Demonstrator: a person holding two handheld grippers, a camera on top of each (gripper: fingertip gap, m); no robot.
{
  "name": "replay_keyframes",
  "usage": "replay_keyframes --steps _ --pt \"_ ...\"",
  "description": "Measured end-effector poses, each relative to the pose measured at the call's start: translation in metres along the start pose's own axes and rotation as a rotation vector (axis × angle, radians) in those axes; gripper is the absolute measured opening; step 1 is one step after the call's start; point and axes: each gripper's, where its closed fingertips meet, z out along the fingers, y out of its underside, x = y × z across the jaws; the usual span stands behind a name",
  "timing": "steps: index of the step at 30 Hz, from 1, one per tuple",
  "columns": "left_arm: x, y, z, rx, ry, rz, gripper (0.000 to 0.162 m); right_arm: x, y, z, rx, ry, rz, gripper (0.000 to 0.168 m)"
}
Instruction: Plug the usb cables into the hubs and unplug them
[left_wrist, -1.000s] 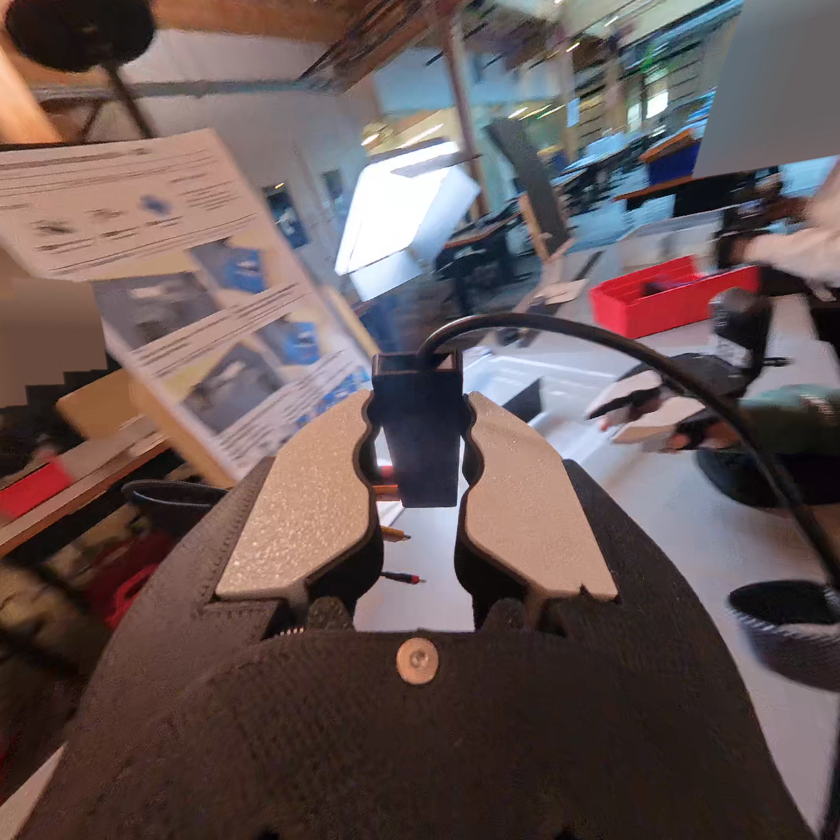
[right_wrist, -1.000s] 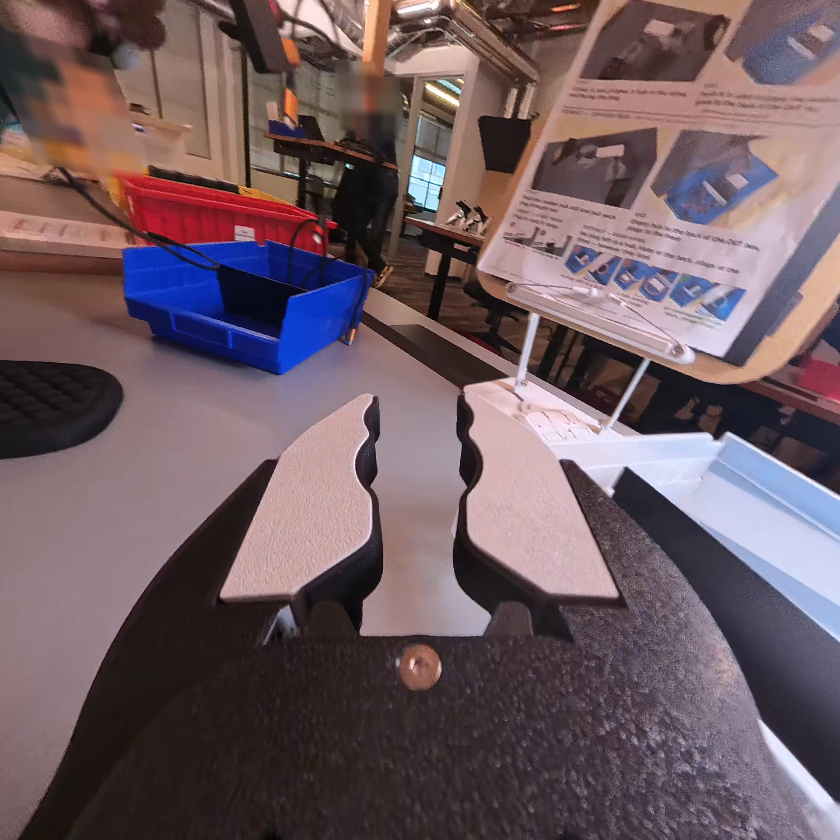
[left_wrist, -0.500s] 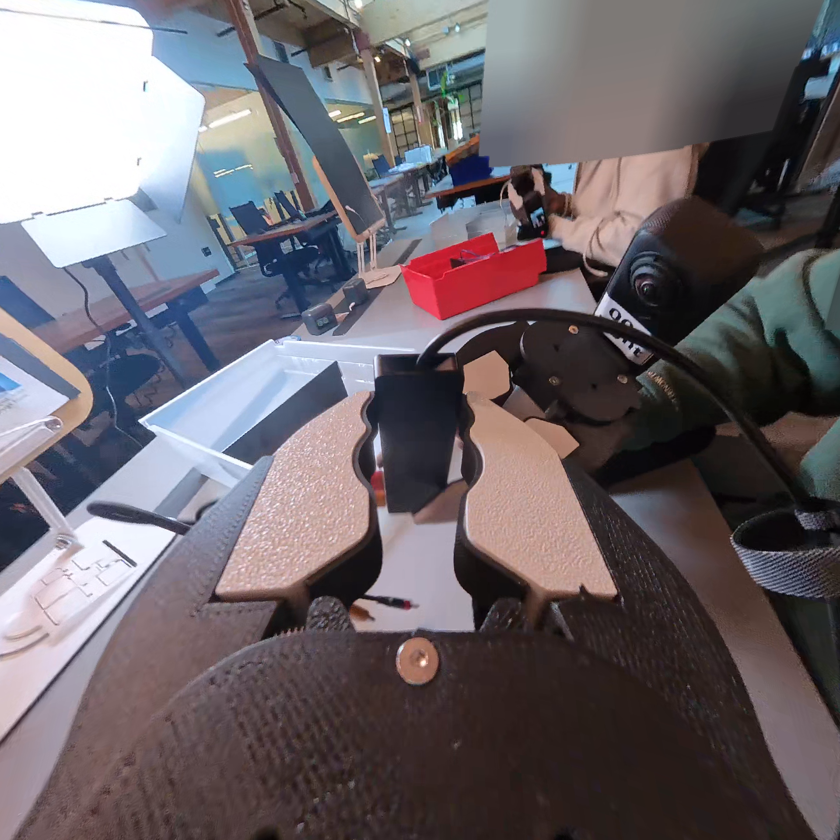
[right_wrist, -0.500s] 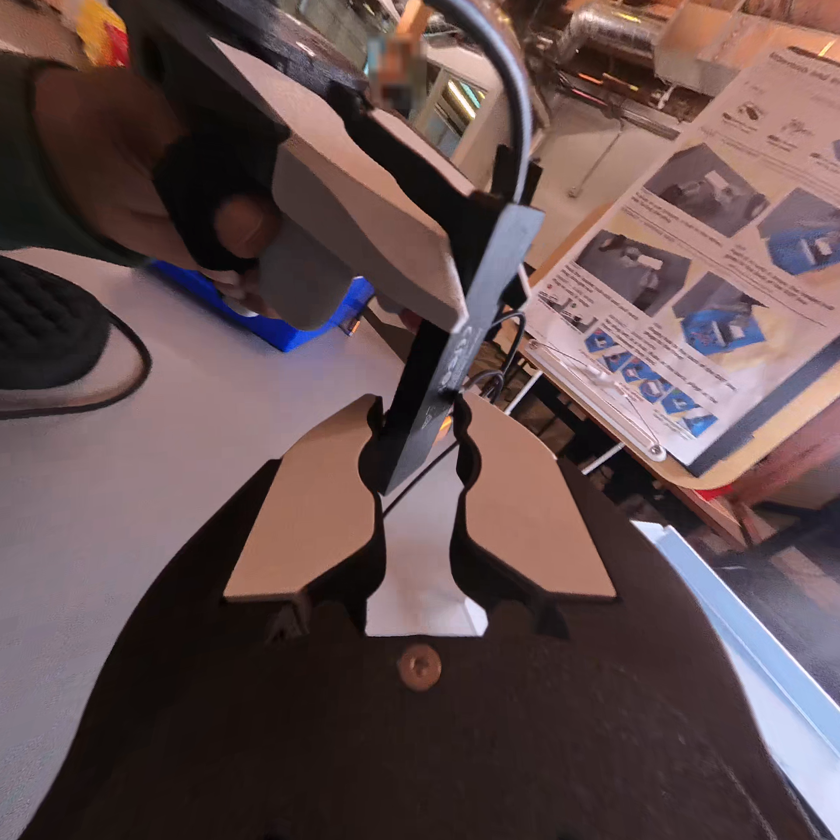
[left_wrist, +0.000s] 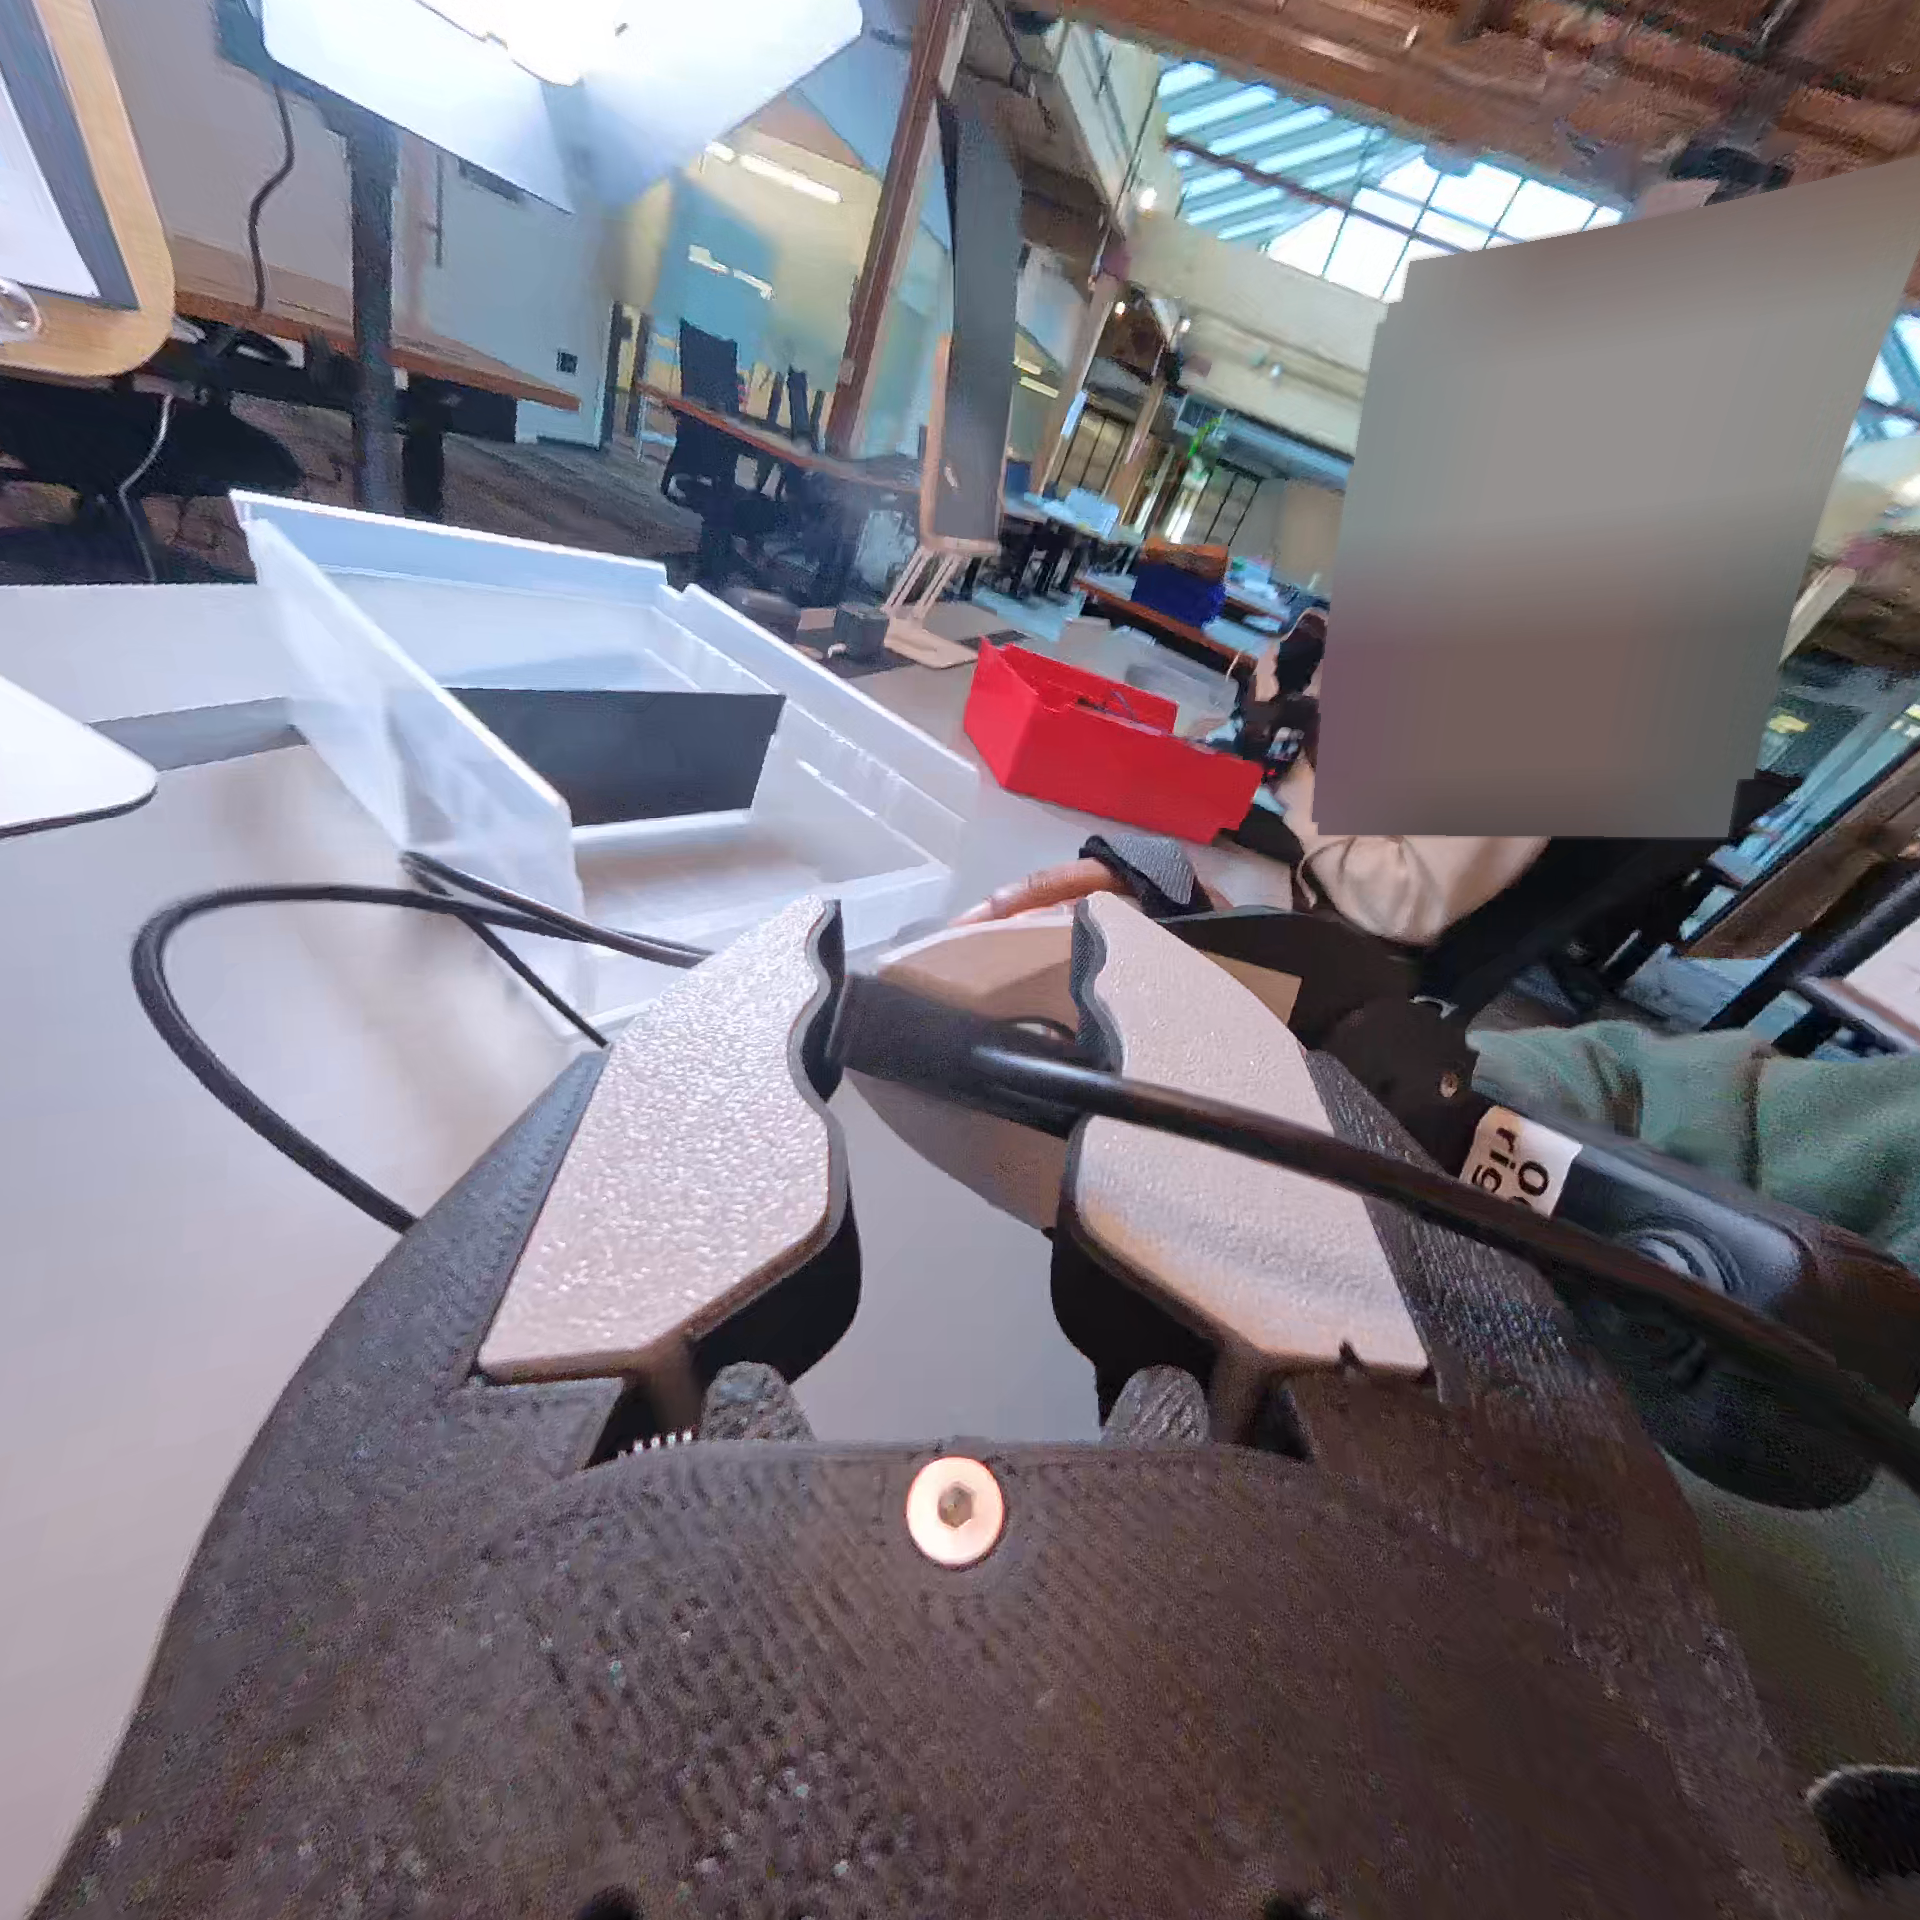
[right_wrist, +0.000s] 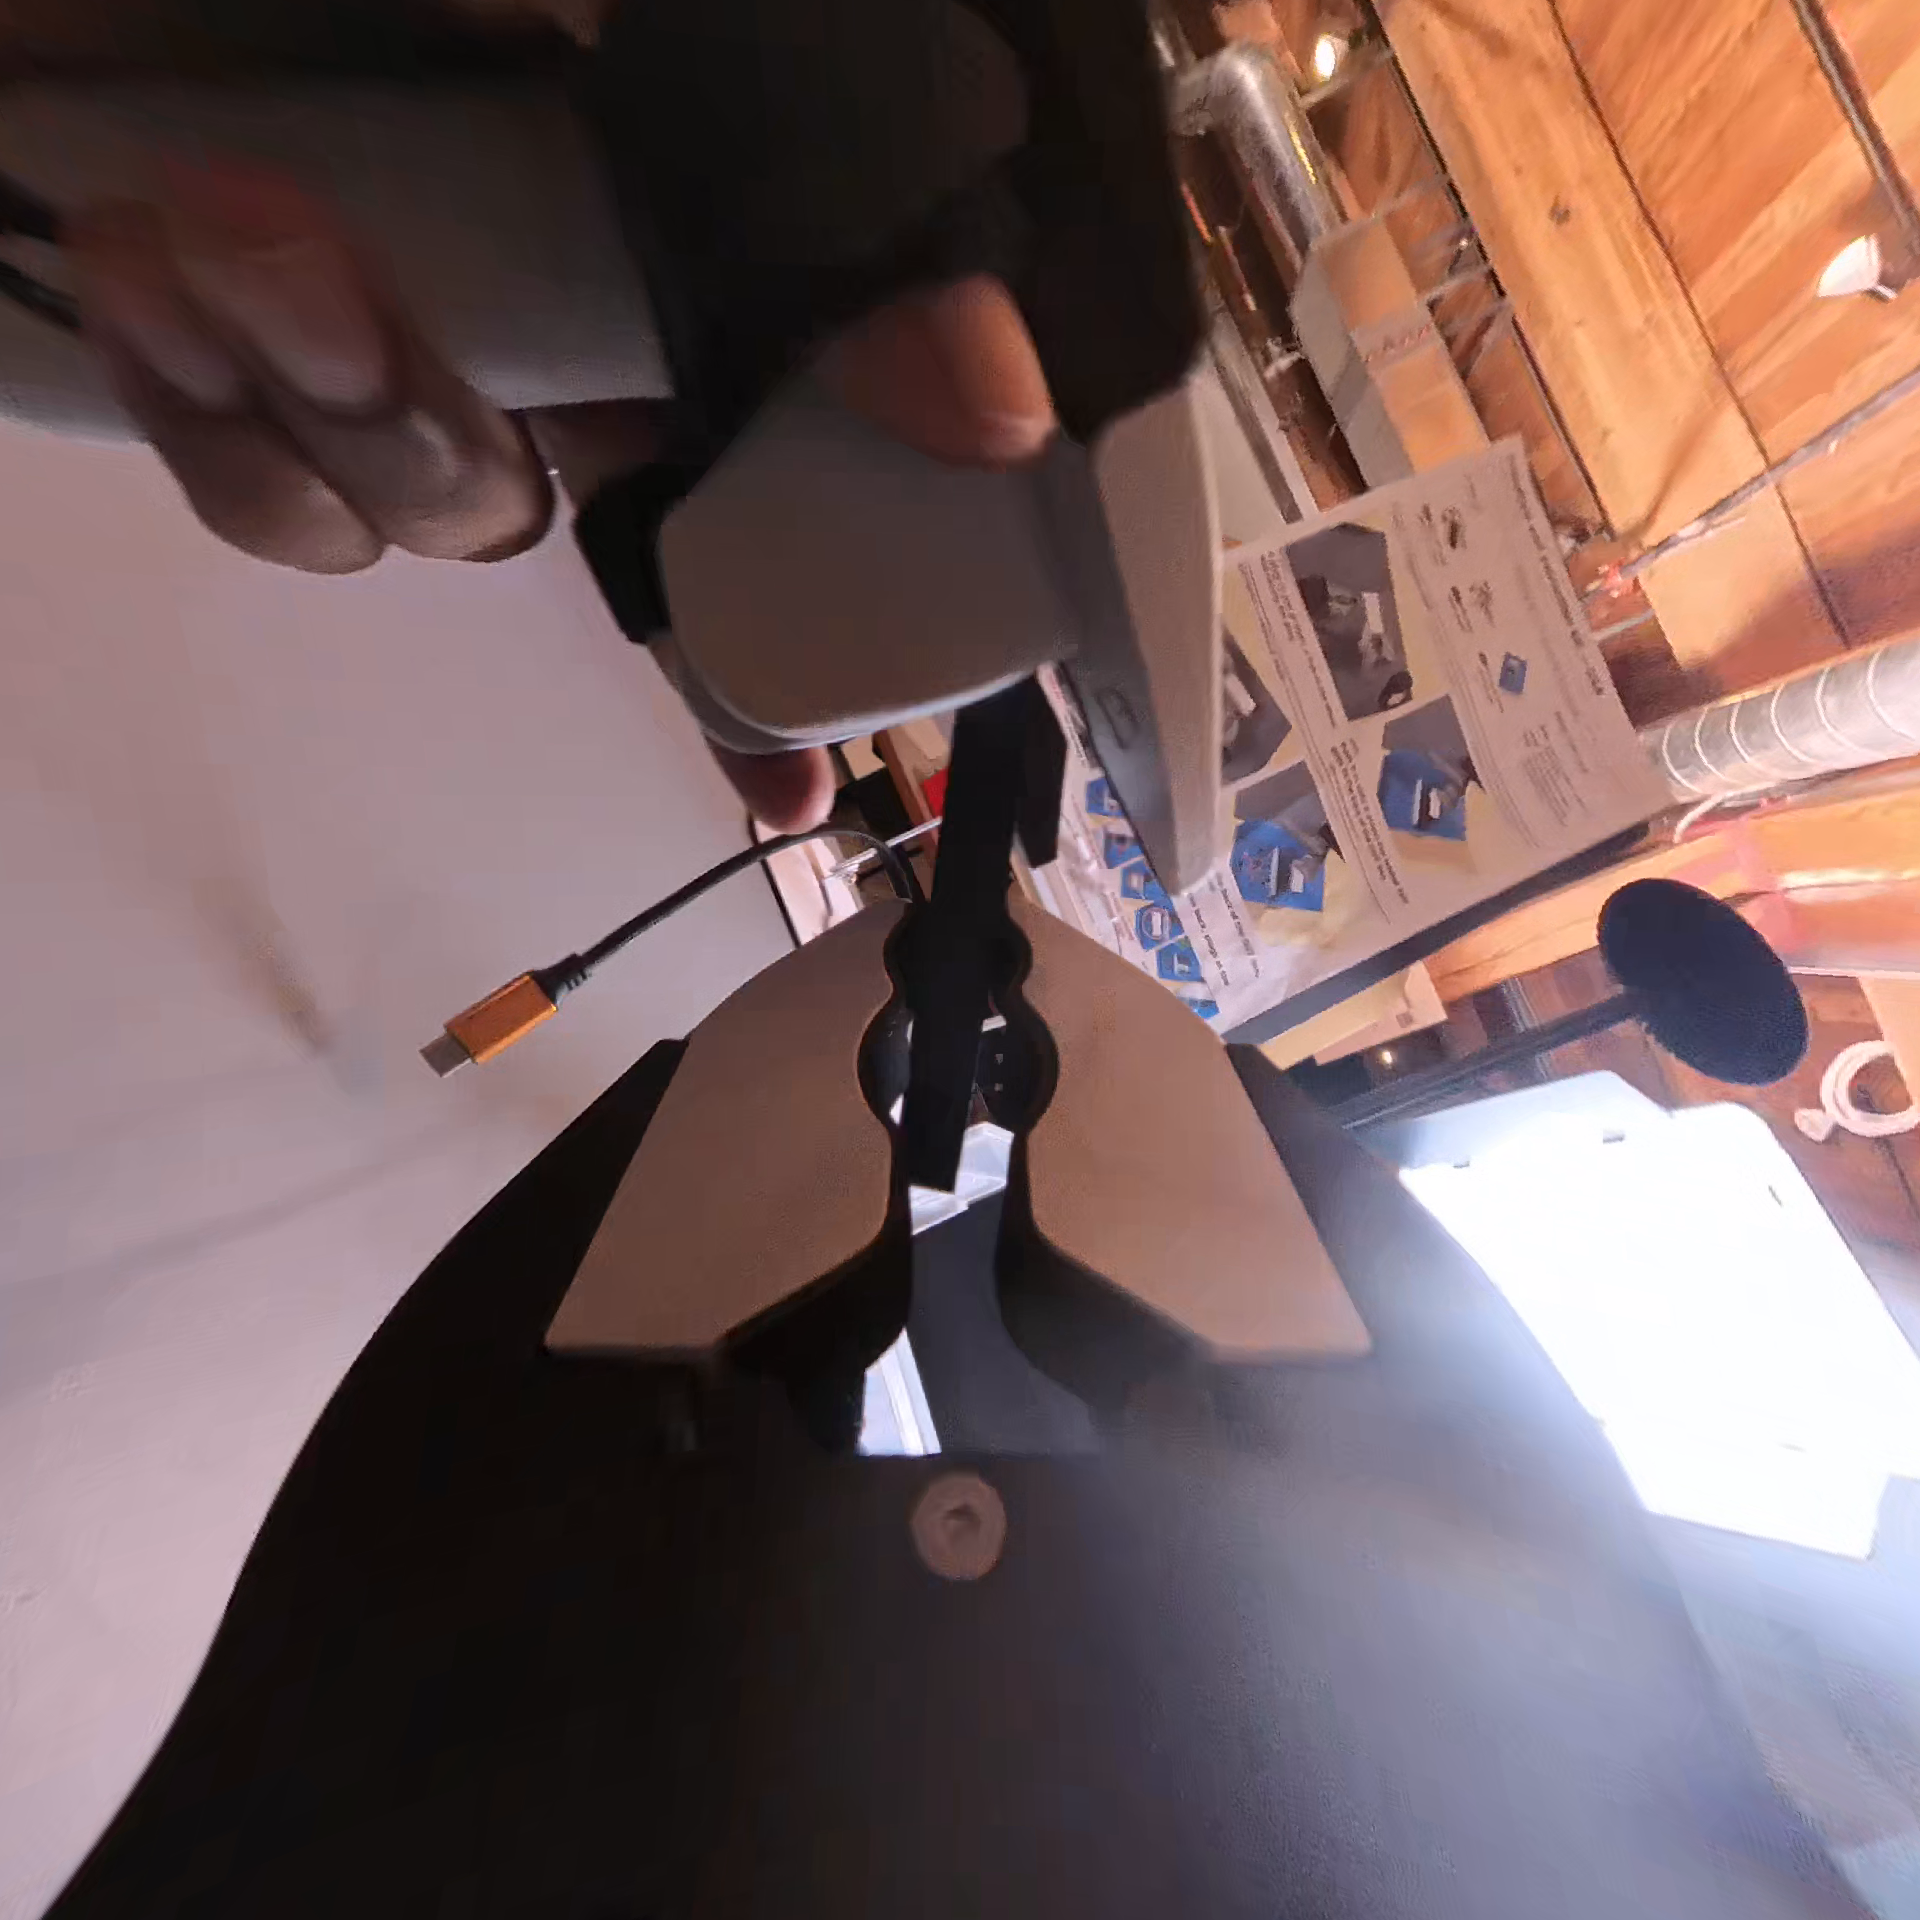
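Observation:
A slim black USB hub (right_wrist: 951, 1039) stands between the two grippers. My right gripper (right_wrist: 954, 925) is shut on its lower end. My left gripper (left_wrist: 951, 935) is slightly open. The hub (left_wrist: 904, 1029) leans against its left finger, with a gap to the right finger. The hub's black cable (left_wrist: 1351, 1164) runs off right over that finger. A grey finger of the right gripper (left_wrist: 961, 1143) shows behind the hub. The left gripper's fingers (right_wrist: 862, 592) and a hand show above the hub. A loose cable with an orange plug (right_wrist: 499, 1023) hangs to the left.
Black cables (left_wrist: 166, 1039) loop over the grey table. A white tray (left_wrist: 831, 748) holding a black insert sits behind, and a red bin (left_wrist: 1101, 748) farther back. An instruction sheet on a stand (right_wrist: 1403, 675) and a bright lamp panel (right_wrist: 1662, 1299) are nearby. A person sits at the right. Both grippers' tips are close together, under 4 cm apart.
The right gripper came up to the hub and closed on it. The left gripper's jaws have eased apart, and the hub has tilted over between them. Both views swung round.

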Motion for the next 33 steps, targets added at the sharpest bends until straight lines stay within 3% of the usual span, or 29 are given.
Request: replay_keyframes --steps 2,4,8,11,14,17,20,24,31,33 --pt "-0.005 0.006 -0.003 -0.062 -0.005 0.052 0.041 -0.009 0.001 0.003 0.017 -0.057 0.055 0.015" --pt "-0.008 0.004 -0.008 -0.086 0.007 0.177 0.042 -0.017 -0.005 0.002 0.091 -0.199 0.250 0.023" --pt "0.006 0.000 -0.026 -0.099 0.104 0.540 0.041 -0.005 -0.014 -0.009 0.252 -0.486 0.829 0.045" --pt "0.035 -0.006 -0.039 -0.035 0.248 0.635 0.042 -0.002 -0.006 -0.013 0.289 -0.758 1.260 0.052" --pt "0.063 -0.008 -0.047 0.015 0.354 0.693 0.042 -0.017 -0.015 -0.028 0.352 -1.133 1.542 0.059" --pt "0.075 -0.001 -0.048 0.024 0.408 0.711 0.042 0.001 -0.042 -0.053 0.588 -1.418 1.735 0.045" --pt "0.080 0.002 -0.049 0.046 0.453 0.683 0.042 -0.002 -0.049 -0.052 0.605 -1.366 1.658 0.018" --pt "0.059 0.011 -0.046 -0.042 0.392 0.723 0.041 0.013 -0.042 -0.054 0.667 -1.200 1.522 0.013" --pt "-0.011 0.050 -0.064 -0.382 0.328 0.617 0.029 0.008 -0.034 -0.052 0.527 -0.776 0.775 0.012" --pt "-0.033 0.051 -0.066 -0.385 0.299 0.517 0.027 0.000 -0.027 -0.050 0.482 -0.686 0.558 0.012"
